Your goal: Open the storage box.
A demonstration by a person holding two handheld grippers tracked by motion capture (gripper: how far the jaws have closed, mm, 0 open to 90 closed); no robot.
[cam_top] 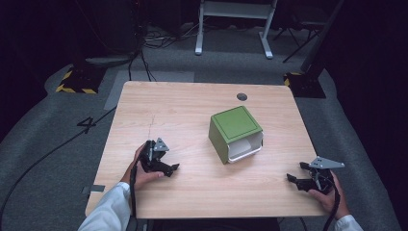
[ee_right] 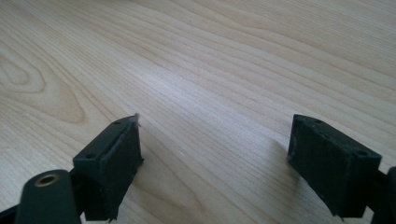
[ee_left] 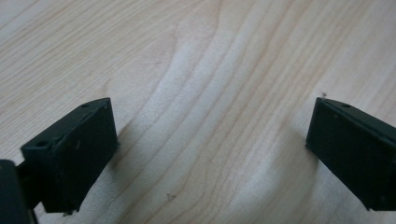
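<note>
I see a light wood desk (cam_top: 192, 120) on grey floor. A green box (cam_top: 235, 134) with a white inner part sits right of centre, open end toward the near edge. My left gripper (cam_top: 169, 167) rests near the front left, jaws apart. My right gripper (cam_top: 294, 173) sits front right, jaws apart. Both are well apart from the box.

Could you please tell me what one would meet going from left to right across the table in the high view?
Left gripper, jaws open, held low over the table → green box, its open white side facing the near right → right gripper, jaws open.
</note>
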